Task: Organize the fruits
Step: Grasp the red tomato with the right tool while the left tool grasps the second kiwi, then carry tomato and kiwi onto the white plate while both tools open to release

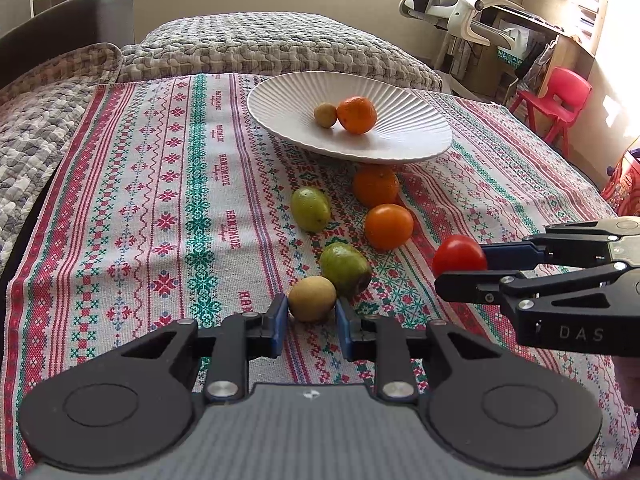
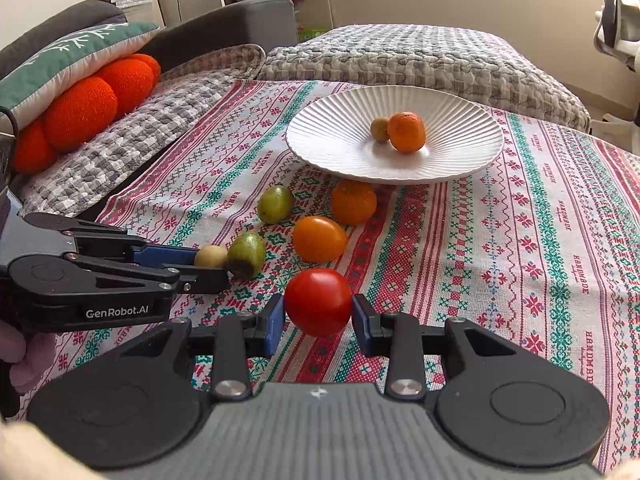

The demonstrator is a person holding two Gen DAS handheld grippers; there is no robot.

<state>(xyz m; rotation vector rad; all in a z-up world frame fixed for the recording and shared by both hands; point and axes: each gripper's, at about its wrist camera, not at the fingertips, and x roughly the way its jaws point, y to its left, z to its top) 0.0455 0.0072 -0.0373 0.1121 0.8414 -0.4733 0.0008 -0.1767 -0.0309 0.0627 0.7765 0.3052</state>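
A white ribbed plate on the patterned cloth holds a tangerine and a small tan fruit. In front of it lie a tangerine, an orange tomato and two green fruits. My left gripper is shut on a small tan fruit. My right gripper is shut on a red tomato.
A quilted grey bedspread lies behind the cloth. Orange and green cushions rest at the left. A red chair, an office chair and a desk stand at the right.
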